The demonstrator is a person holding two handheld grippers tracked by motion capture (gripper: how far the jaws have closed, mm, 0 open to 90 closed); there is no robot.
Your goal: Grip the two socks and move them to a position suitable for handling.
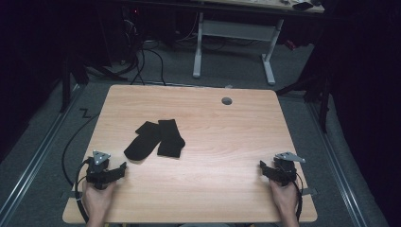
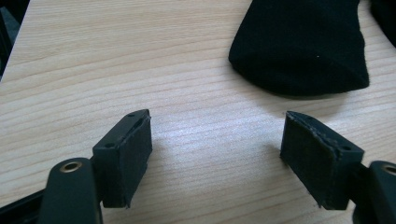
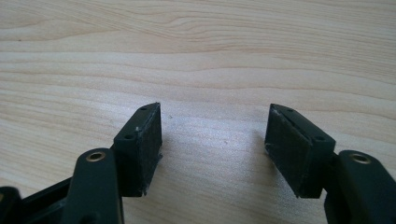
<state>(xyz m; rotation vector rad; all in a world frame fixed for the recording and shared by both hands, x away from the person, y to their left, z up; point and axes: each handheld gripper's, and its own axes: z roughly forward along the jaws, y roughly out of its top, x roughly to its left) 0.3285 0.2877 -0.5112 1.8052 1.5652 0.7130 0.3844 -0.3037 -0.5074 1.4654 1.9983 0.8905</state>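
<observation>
Two black socks lie side by side on the wooden table (image 1: 213, 142), left of its middle: the left sock (image 1: 142, 141) slants, the right sock (image 1: 170, 138) lies straighter, and they touch at their upper ends. My left gripper (image 1: 122, 169) rests near the front left edge, open, just short of the left sock's toe (image 2: 301, 51). Its pads (image 2: 135, 154) hold only bare wood between them. My right gripper (image 1: 263, 166) rests near the front right edge, open, with bare wood between its pads (image 3: 149, 144).
A small grey round plug (image 1: 227, 100) sits in the tabletop near the far edge. Beyond the table stands a white desk frame (image 1: 234, 42) on grey carpet, with cables on the floor at the left. Dark curtains close both sides.
</observation>
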